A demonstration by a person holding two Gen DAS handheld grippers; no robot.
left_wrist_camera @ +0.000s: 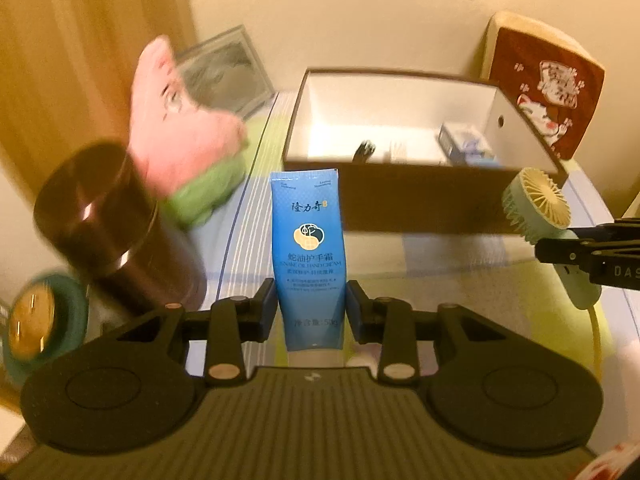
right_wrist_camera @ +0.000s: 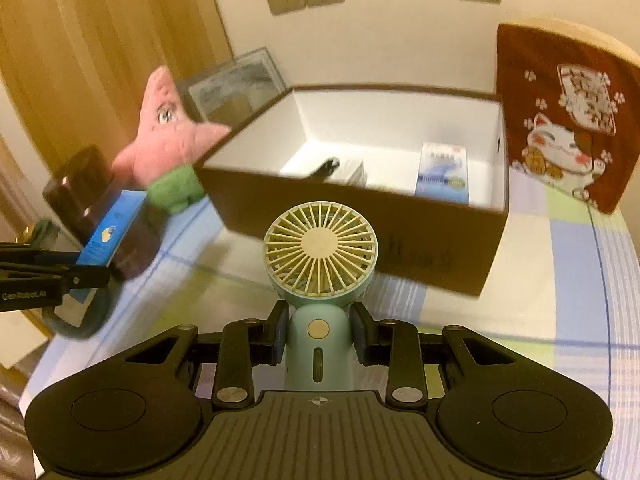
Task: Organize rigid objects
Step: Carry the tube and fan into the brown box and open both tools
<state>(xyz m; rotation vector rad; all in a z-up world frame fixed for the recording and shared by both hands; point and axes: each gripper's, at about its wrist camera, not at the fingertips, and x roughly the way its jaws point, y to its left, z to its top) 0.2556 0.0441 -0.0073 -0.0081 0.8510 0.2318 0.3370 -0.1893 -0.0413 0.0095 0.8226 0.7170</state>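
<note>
Left tongs (left_wrist_camera: pixel 311 300) pinch flat glossy tube (left_wrist_camera: pixel 308 256); right tongs (right_wrist_camera: pixel 320 334) clamp ribbed round fan (right_wrist_camera: pixel 320 256).

Light: warm, dim, yellow cast throughout.
Blur: background smeared in both views.
Edges: bent by fisheye, corners darkened.

Right claw (right_wrist_camera: pixel 320 334) gripping fan (right_wrist_camera: pixel 320 258), box (right_wrist_camera: pixel 360 236) beyond

Left tongs (left_wrist_camera: pixel 311 304): tilted downward, pads clamped on both sides of a tube (left_wrist_camera: pixel 308 256), which stands up between them. Right tongs (right_wrist_camera: pixel 320 334): tilted downward too, pads pressed on the handle of a fan (right_wrist_camera: pixel 320 256), head above the tips. Right tongs sit to the right of the left tongs.
</note>
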